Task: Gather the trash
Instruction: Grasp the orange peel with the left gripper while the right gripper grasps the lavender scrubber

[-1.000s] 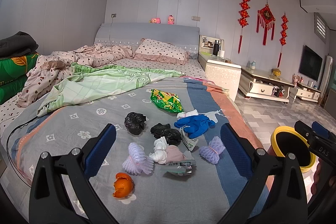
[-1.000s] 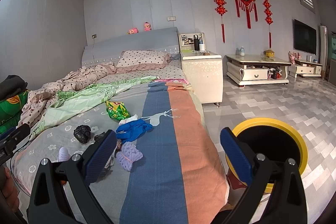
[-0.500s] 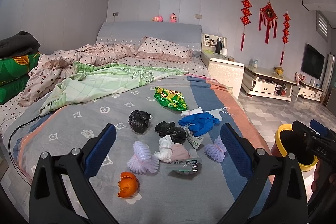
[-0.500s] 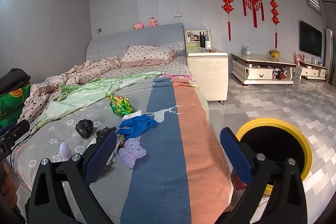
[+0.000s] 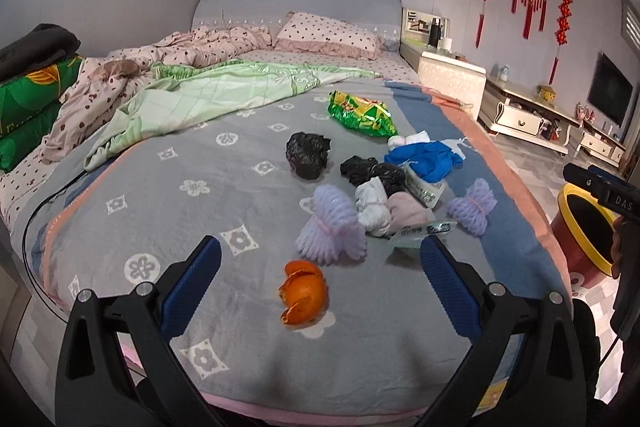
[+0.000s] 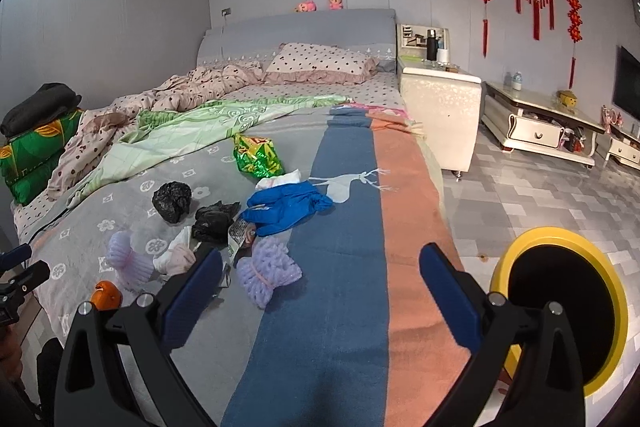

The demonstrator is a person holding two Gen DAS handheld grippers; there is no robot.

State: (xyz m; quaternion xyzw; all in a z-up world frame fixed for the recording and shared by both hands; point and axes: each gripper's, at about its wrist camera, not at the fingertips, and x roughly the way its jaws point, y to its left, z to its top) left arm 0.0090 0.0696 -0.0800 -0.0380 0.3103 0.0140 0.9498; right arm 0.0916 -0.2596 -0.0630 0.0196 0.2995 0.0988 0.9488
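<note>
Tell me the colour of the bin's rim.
Yellow; the bin shows best in the right wrist view.

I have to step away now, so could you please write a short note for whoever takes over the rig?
Left gripper: open, empty, above the orange peel.
Right gripper: open, empty, over the bed's blue stripe.
Trash lies clustered on the grey blanket: green snack bag, black bags, blue glove, purple foam nets.
Yellow-rimmed bin stands on the floor beside the bed.
Nothing is held; all pieces are left.
</note>
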